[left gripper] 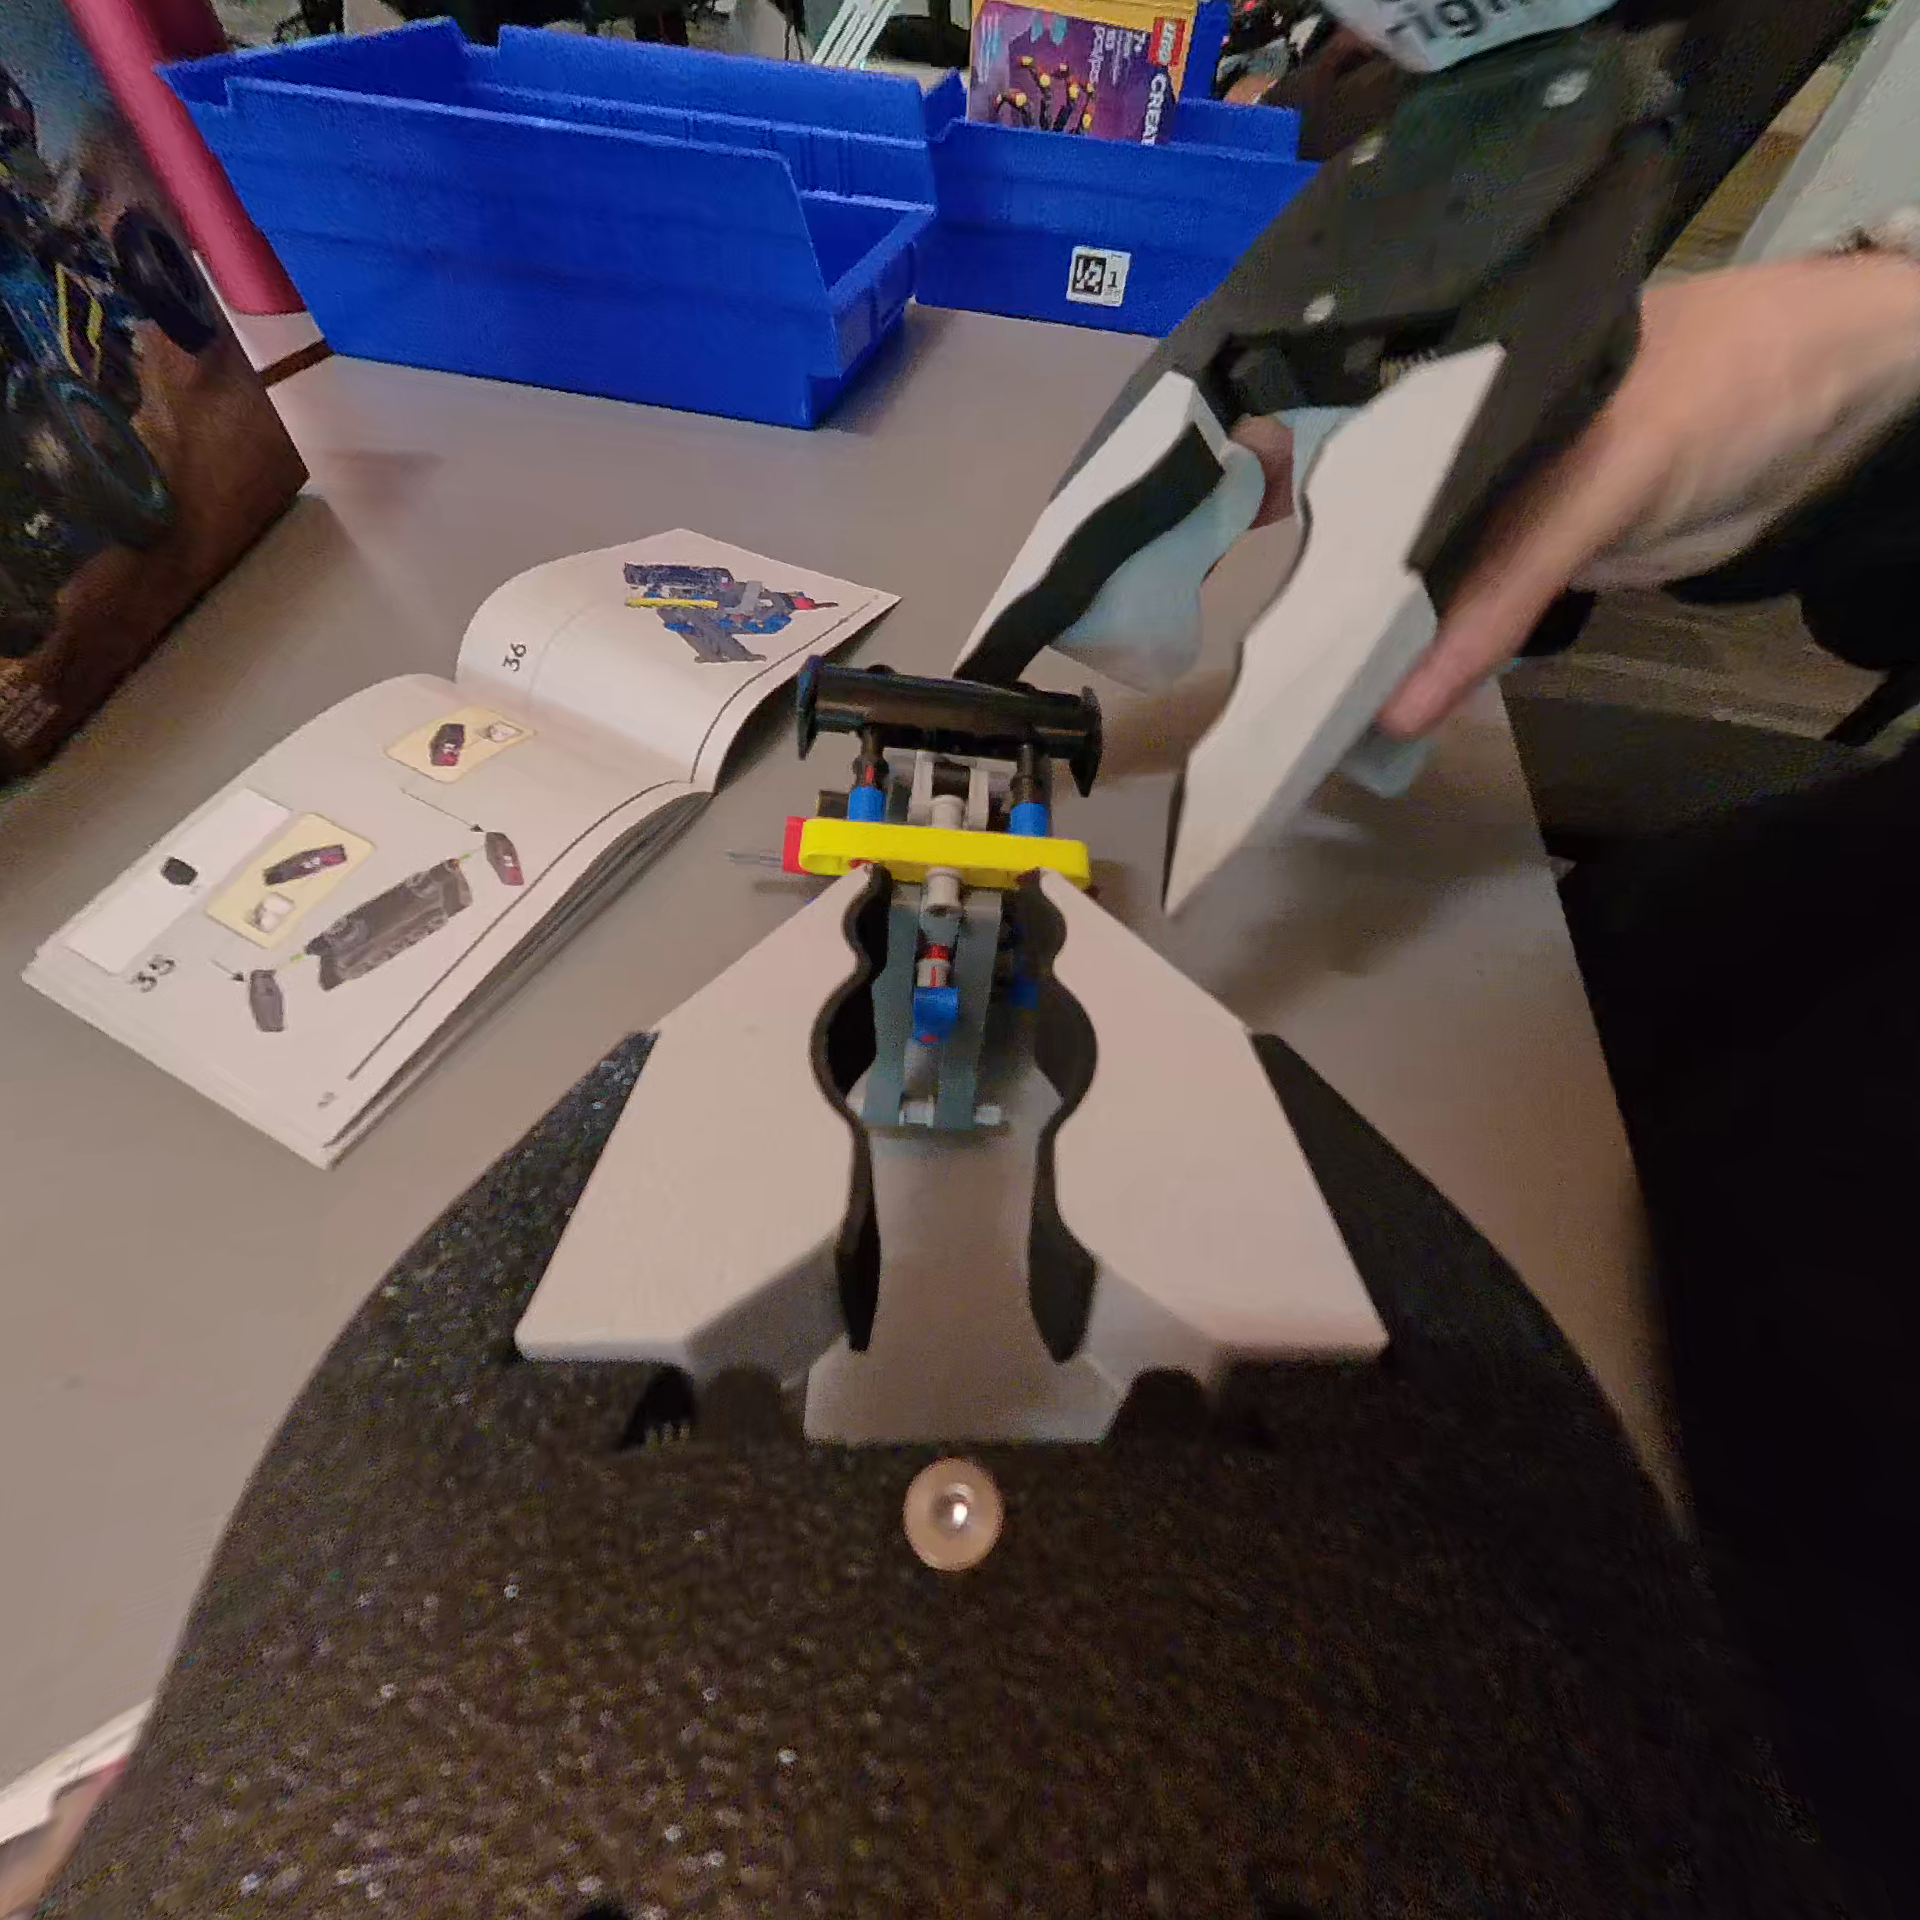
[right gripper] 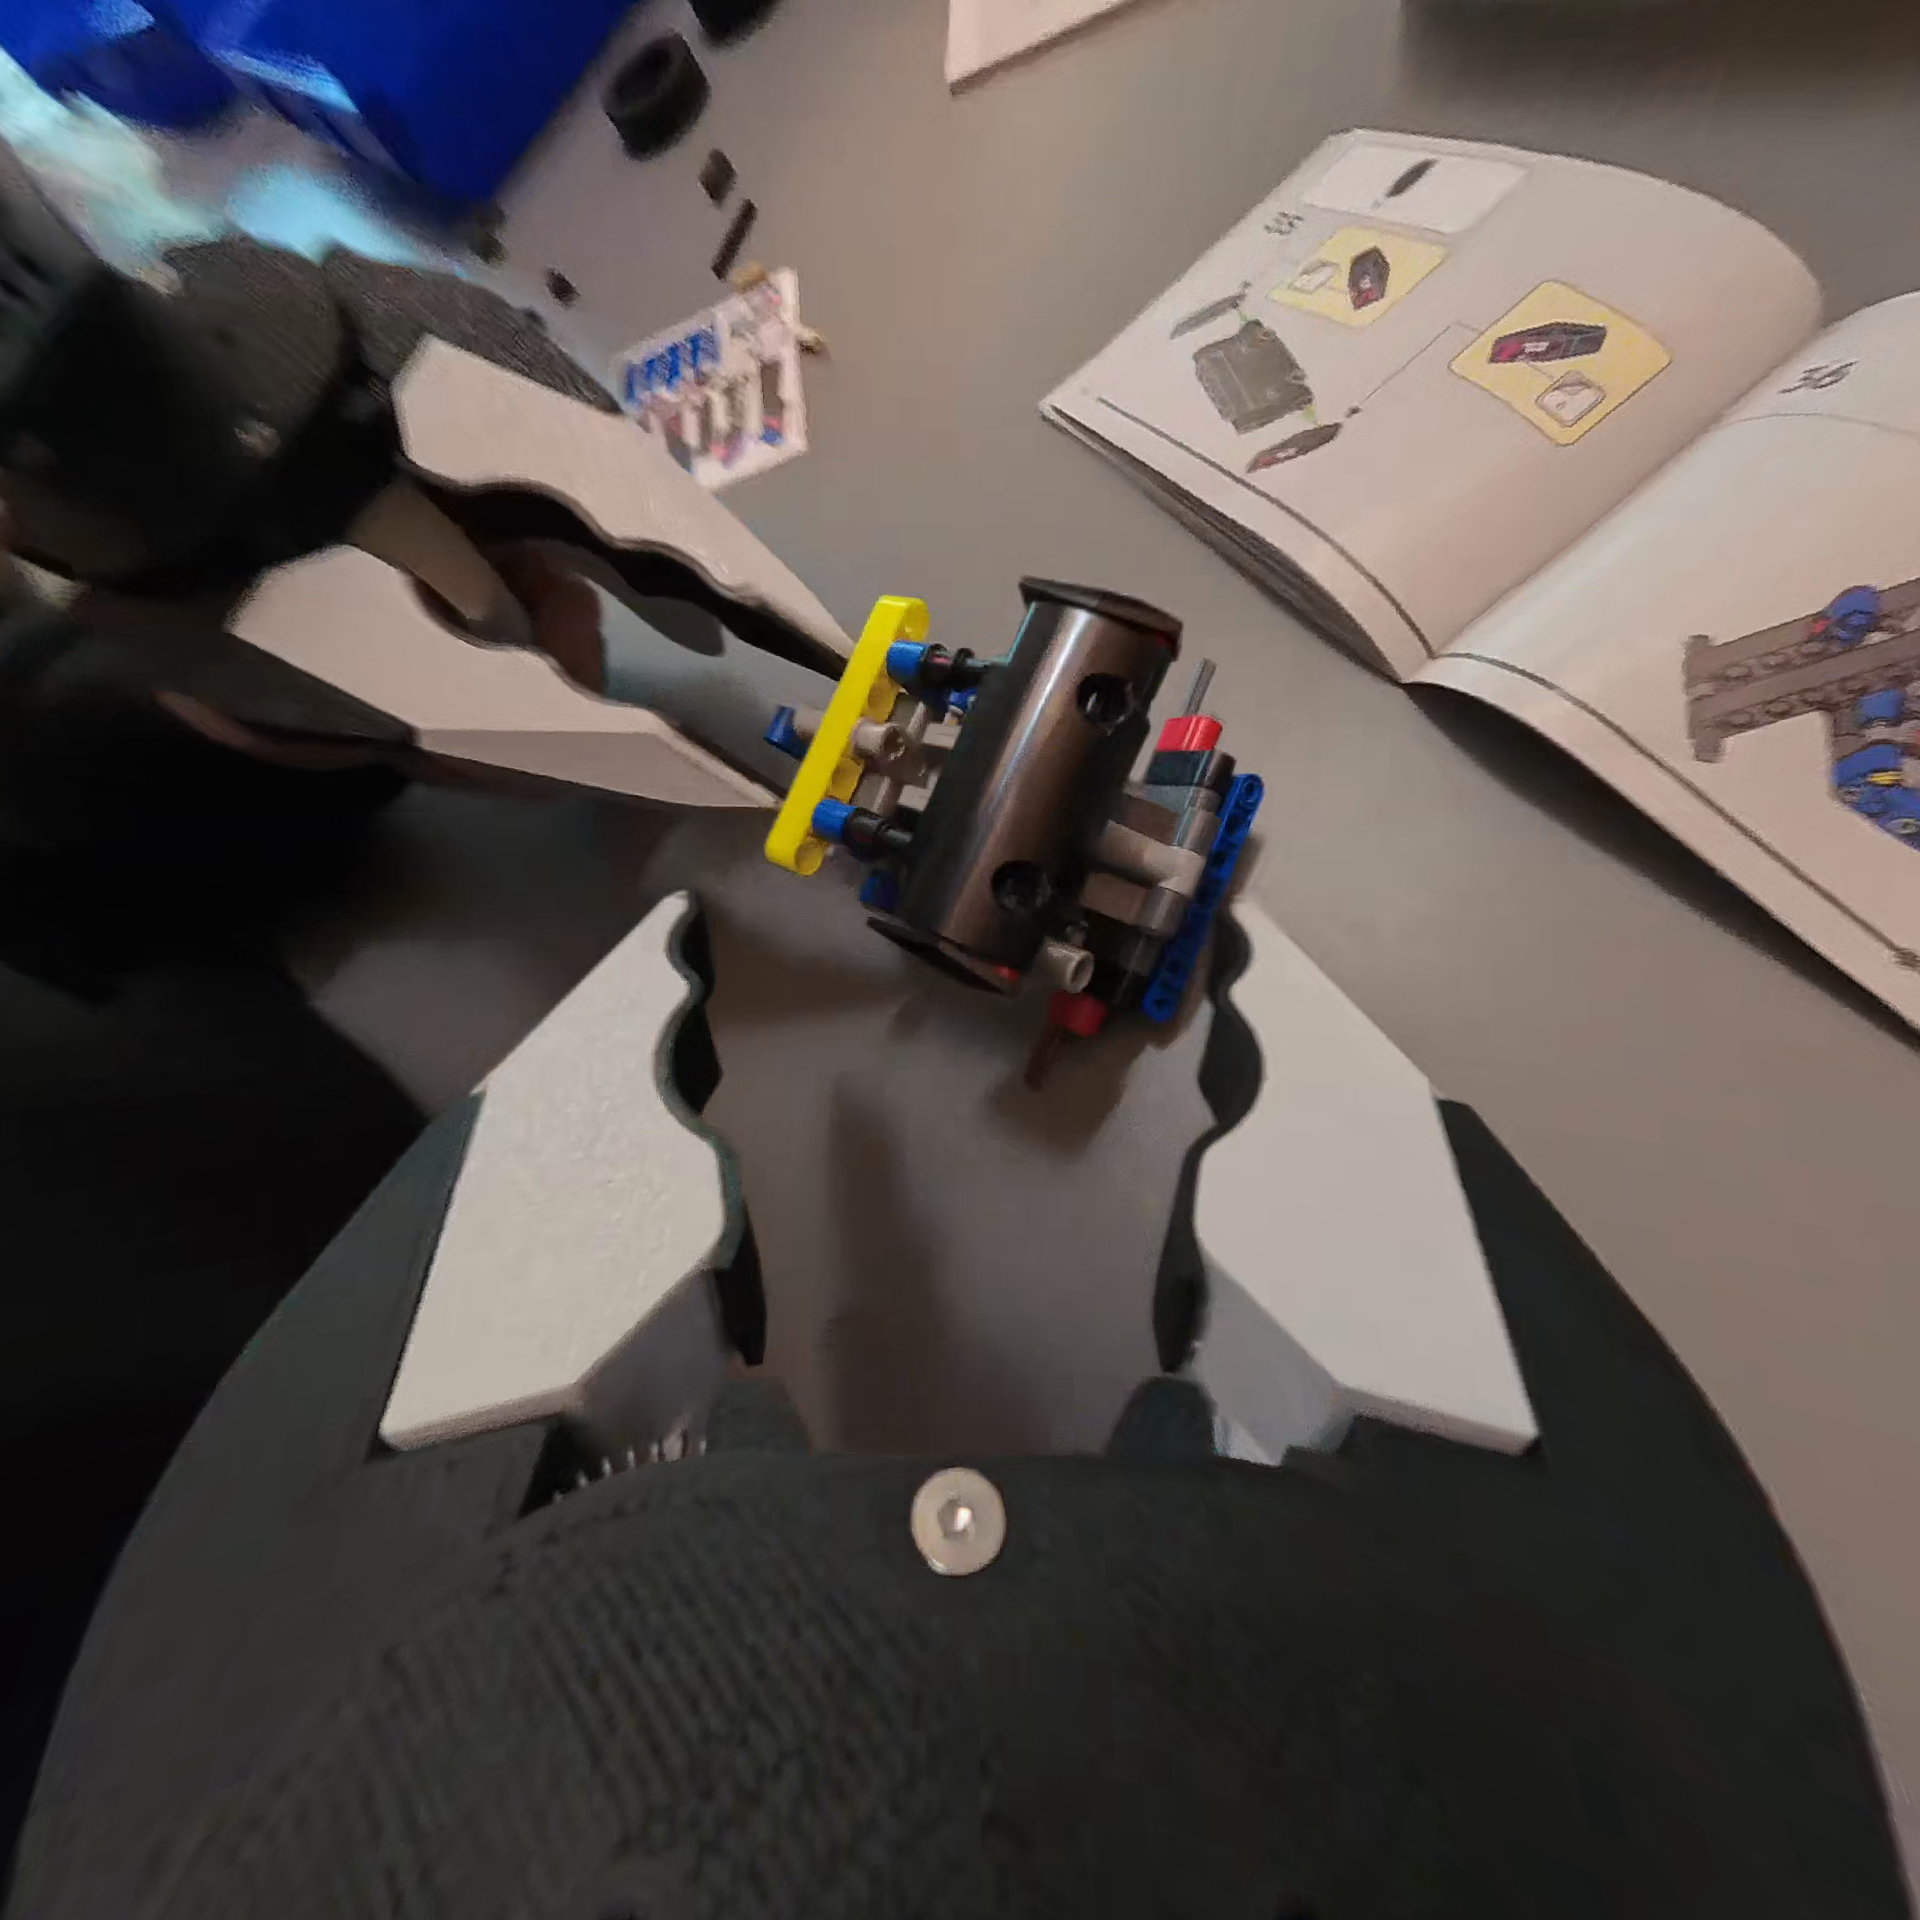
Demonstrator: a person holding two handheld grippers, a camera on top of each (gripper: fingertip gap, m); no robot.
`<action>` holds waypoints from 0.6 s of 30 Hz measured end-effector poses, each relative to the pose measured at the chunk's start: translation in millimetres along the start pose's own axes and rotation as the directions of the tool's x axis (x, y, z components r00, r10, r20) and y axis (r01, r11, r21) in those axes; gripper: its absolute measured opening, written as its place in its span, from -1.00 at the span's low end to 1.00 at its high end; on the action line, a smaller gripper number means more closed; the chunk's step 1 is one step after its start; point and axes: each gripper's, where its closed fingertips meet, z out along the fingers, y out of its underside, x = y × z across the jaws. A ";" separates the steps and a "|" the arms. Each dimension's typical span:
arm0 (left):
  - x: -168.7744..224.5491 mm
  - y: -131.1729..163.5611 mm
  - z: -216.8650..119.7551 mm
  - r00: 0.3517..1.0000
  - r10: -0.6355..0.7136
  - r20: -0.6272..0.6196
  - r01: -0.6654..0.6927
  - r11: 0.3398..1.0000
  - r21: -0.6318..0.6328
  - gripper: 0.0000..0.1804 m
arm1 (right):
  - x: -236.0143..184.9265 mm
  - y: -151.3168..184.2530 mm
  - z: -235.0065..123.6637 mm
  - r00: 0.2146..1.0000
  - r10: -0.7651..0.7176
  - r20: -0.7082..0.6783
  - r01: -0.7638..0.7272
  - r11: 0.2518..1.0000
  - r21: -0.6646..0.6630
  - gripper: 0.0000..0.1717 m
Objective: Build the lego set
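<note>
My left gripper (left gripper: 951, 883) is shut on a small brick model (left gripper: 940, 977); its pads press on the model's grey beams just behind a yellow beam (left gripper: 945, 852). A black cylinder (left gripper: 945, 712) forms the model's far end. In the right wrist view the left gripper (right gripper: 810, 727) comes in from the left, with the model (right gripper: 1039, 790) at its tips above the grey table (right gripper: 1403, 1039). My right gripper (right gripper: 956, 920) is wide open and empty, and the model is just ahead of its tips. In the left wrist view the right gripper (left gripper: 1075, 784) hovers at the model's far right.
An open instruction booklet (left gripper: 416, 831) lies left of the model and also shows in the right wrist view (right gripper: 1455, 416). Blue bins (left gripper: 582, 239) stand at the back and a printed box (left gripper: 104, 416) at the left. A sticker sheet (right gripper: 727, 384), small dark parts (right gripper: 727, 229) and a black tyre (right gripper: 655, 88) lie on the table.
</note>
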 end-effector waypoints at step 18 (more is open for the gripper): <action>-24.3 -28.2 -2.5 0.668 0.731 -0.141 -0.744 0.662 -0.088 -0.41 | 16.6 5.4 2.3 0.921 -0.308 -0.236 0.304 0.951 -0.054 -0.03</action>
